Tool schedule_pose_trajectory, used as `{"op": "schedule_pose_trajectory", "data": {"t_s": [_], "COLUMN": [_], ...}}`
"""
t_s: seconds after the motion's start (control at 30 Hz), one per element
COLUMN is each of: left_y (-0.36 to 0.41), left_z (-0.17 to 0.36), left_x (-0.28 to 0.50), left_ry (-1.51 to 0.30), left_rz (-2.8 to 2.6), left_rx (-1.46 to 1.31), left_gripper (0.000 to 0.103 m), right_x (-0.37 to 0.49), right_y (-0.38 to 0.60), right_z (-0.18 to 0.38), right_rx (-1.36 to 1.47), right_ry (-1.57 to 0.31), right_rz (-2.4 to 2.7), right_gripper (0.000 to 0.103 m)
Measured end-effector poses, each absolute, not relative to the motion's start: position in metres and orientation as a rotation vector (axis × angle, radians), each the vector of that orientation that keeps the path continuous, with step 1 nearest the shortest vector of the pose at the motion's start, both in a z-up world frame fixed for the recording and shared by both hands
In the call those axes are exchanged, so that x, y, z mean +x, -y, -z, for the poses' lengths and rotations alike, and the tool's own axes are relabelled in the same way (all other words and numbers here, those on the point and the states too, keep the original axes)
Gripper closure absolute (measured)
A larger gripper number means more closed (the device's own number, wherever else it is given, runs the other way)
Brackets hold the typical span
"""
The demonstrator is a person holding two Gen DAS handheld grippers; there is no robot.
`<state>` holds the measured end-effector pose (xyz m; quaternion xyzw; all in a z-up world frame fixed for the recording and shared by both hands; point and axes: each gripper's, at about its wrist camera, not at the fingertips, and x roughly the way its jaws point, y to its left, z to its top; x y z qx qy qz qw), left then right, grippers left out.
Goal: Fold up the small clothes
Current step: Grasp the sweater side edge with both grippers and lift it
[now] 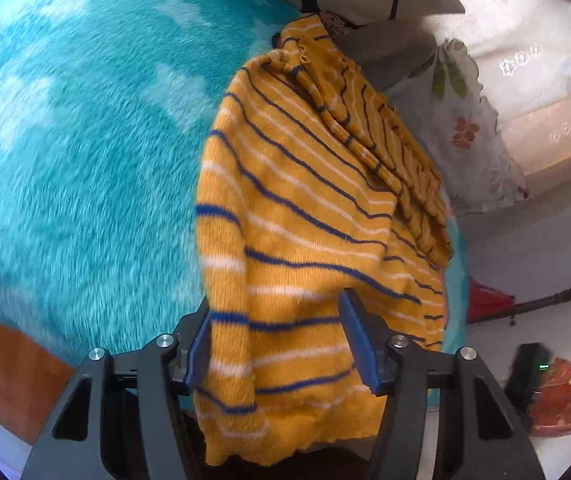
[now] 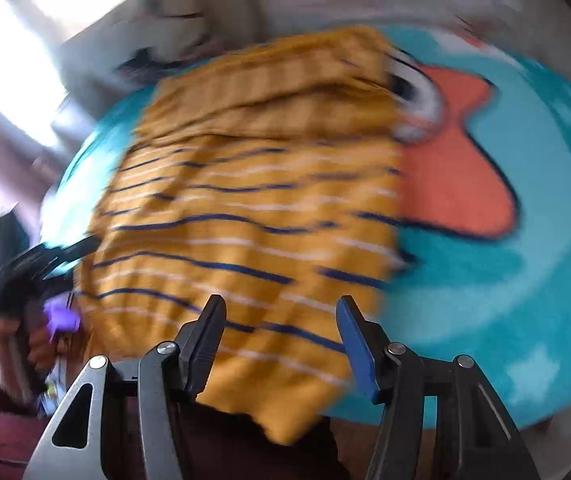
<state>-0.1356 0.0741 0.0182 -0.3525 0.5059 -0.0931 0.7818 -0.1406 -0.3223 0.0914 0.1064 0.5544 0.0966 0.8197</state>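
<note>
Two grippers in play here, and I'm working one yellow striped sweater [image 1: 309,216] spread on a fuzzy teal blanket [image 1: 85,140]. From the left wrist cam, my left gripper [image 1: 275,344] has the sweater's hem bunched between its blue pads [image 1: 359,344]; the knit fills the gap and drapes over the left pad, so I'd call it grasping the sweater, though I can't swear how hard the pads bite. The rest of the sweater runs up toward 1 o'clock, with a sleeve folded across the body. Floral bedding [image 1: 469,128] sits past it at 2 o'clock.

The right wrist cam is pretty smeared. My right gripper [image 2: 281,344] has its jaws apart over the sweater's near edge, and the fabric passes under them with a visible gap at the blue pad on the right, so I read it as released. An orange shape [image 2: 457,168] printed on the blanket shows at 2 o'clock. My left hand [image 2: 25,344] is visible at 8 o'clock.
</note>
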Motion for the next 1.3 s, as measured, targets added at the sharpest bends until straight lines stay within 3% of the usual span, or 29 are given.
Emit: {"op": "schedule_pose_trajectory", "data": {"t_s": [0.27, 0.5, 0.57, 0.6, 0.63, 0.7, 0.73, 0.77, 0.9, 1.3], "left_y": [-0.065, -0.043, -0.04, -0.037, -0.036, -0.036, -0.039, -0.043, -0.061, -0.066], "left_z": [-0.018, -0.021, -0.021, -0.021, -0.022, -0.022, -0.02, -0.016, -0.016, -0.053], "left_x": [-0.148, -0.162, -0.163, -0.163, -0.164, -0.165, -0.166, -0.167, -0.184, -0.181], "left_ry": [-1.097, -1.115, -1.122, -1.127, -1.133, -1.155, -1.171, -1.195, -1.194, -1.121], "left_rz": [0.269, 0.287, 0.28, 0.27, 0.249, 0.191, 0.166, 0.143, 0.099, 0.098], "left_rx": [-0.796, -0.732, -0.719, -0.711, -0.694, -0.645, -0.636, -0.644, -0.737, -0.762], "left_gripper": [0.029, 0.027, 0.027, 0.029, 0.038, 0.062, 0.087, 0.094, 0.095, 0.096], "right_x": [-0.147, -0.148, -0.147, -0.146, -0.146, -0.147, -0.148, -0.147, -0.153, -0.167], "right_y": [0.332, 0.291, 0.29, 0.291, 0.292, 0.3, 0.305, 0.306, 0.319, 0.336], "right_z": [-0.062, -0.054, -0.053, -0.052, -0.051, -0.051, -0.051, -0.05, -0.053, -0.076], "right_rx": [0.453, 0.411, 0.404, 0.404, 0.408, 0.408, 0.406, 0.403, 0.414, 0.42], "right_ry": [-1.238, -1.306, -1.309, -1.311, -1.314, -1.323, -1.328, -1.334, -1.359, -1.307], "right_rz": [-0.351, -0.518, -0.509, -0.498, -0.491, -0.475, -0.466, -0.461, -0.494, -0.54], "right_gripper": [0.039, 0.04, 0.046, 0.053, 0.059, 0.07, 0.079, 0.083, 0.09, 0.091]}}
